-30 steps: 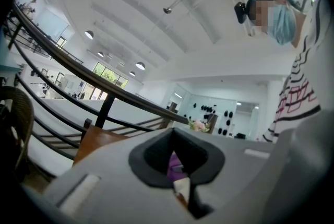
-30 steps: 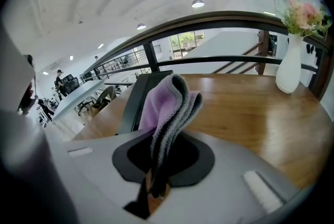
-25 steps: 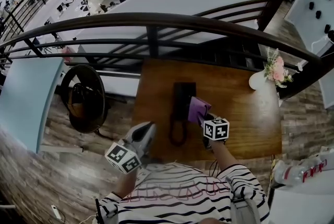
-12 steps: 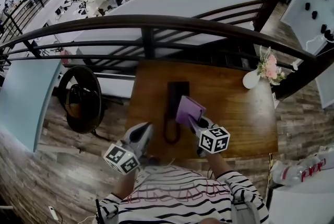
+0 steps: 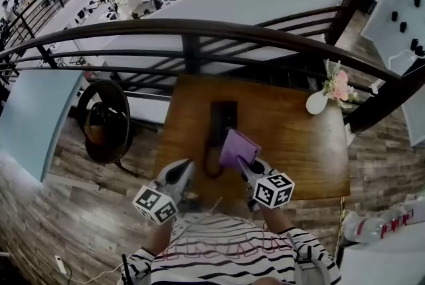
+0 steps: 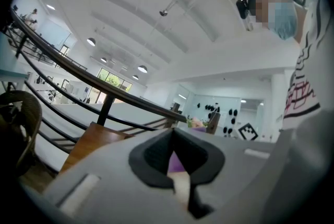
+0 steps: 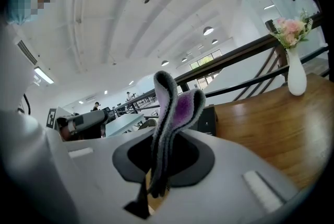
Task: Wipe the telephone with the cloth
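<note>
Right gripper (image 5: pixel 244 167) clamps the purple cloth (image 5: pixel 238 147) just beside the telephone (image 5: pixel 222 119); left gripper (image 5: pixel 182 171) sits closed, empty; wiping looks unfinished.

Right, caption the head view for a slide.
Right gripper holds purple cloth near the telephone on the wooden table.

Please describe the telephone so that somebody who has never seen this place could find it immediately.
Find the brown wooden table in front of the dark curved railing. The telephone lies near its middle, just left of the purple cloth held in the right gripper. It is the only black thing there, long and narrow; the vase at the far right corner is white.
</note>
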A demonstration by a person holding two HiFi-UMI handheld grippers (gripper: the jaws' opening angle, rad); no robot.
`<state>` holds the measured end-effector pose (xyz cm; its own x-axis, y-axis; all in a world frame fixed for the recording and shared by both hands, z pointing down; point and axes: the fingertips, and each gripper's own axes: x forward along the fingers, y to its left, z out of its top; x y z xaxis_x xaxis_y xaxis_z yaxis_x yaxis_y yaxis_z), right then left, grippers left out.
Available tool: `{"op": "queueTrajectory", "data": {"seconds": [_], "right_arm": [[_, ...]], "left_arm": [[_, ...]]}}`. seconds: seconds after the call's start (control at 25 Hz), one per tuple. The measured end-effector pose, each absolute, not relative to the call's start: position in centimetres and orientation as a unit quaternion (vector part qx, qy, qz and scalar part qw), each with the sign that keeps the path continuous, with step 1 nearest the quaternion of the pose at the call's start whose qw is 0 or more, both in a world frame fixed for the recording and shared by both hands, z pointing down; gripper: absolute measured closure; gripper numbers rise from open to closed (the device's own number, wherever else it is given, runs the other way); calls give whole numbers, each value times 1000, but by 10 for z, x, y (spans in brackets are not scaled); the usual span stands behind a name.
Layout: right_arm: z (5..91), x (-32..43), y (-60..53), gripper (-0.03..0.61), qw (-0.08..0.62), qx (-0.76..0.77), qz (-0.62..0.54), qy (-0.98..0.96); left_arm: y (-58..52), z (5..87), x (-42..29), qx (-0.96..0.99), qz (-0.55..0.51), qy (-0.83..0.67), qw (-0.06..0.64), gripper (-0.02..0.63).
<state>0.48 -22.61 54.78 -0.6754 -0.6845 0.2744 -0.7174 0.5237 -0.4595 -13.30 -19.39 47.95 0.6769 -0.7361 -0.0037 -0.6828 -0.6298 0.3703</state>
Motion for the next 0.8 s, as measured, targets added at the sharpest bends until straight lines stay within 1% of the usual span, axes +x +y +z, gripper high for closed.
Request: {"op": "queueTrajectory", "data": {"seconds": [0.32, 0.8], "right_arm": [[544, 20, -194, 542, 24, 391, 280, -876], [543, 14, -163, 543, 14, 379, 282, -882]], "left_arm": [[-168, 483, -115, 898, -69, -401, 169, 615], [-143, 484, -114, 897, -65, -402, 173, 615]]}}
